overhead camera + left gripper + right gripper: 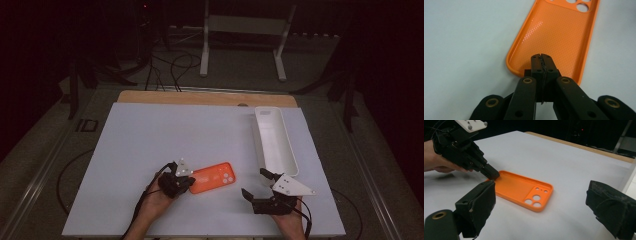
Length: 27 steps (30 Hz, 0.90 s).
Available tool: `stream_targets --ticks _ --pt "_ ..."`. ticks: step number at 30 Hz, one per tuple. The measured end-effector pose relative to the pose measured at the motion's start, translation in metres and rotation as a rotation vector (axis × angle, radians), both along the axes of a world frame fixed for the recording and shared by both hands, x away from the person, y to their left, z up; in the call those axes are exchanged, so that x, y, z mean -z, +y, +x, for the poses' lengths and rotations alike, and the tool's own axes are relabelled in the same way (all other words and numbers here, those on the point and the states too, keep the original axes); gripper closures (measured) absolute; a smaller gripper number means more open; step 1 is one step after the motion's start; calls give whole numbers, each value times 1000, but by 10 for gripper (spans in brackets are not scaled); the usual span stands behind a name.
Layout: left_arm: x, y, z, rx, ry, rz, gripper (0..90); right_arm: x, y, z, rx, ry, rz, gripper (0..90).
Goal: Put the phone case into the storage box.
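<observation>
Left gripper view: left gripper (541, 58), jaws clenched, tips at the near rim of the orange phone case (559, 35), apparently pinching it. Case lies hollow-up on the tabletop (150, 140); light, flexible, likely slick (grasp the rim). Right gripper (541, 205) released.

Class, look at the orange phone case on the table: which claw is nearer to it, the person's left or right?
Left. The left claw, shut, sits at the end wall of the phone case, opposite the camera holes. The right claw, open, is apart from the case, off its camera-hole end.
</observation>
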<state>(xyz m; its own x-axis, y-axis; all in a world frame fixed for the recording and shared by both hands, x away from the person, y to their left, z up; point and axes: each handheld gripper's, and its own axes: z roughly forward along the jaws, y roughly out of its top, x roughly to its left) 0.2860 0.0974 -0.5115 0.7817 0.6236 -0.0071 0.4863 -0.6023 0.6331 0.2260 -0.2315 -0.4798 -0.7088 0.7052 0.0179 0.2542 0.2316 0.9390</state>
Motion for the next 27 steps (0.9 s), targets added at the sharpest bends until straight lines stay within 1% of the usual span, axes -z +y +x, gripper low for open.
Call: stream_targets --ticks 12,14,15,16,18,20,25,27 --pt "0 31 -10 -60 1 -2 900 1 0 1 2 1 -1 91" --pt "0 33 -11 -67 0 -4 900 1 0 1 1 1 -2 91" --pt "1 41 -15 -84 -1 -12 900 1 0 1 0 1 -3 91" --pt "1 43 -16 -91 1 -21 900 1 1 1 -1 3 -2 91" --pt "1 45 -16 -92 2 -22 900 1 1 1 -3 3 -3 91" --pt "1 44 -17 -86 -6 -19 900 2 2 1 -5 2 -6 91" --pt "2 43 -18 -76 -14 -29 900 2 2 1 -5 3 -6 91" --pt "1 44 -19 -69 -18 -44 900 2 2 2 -5 2 -8 91"
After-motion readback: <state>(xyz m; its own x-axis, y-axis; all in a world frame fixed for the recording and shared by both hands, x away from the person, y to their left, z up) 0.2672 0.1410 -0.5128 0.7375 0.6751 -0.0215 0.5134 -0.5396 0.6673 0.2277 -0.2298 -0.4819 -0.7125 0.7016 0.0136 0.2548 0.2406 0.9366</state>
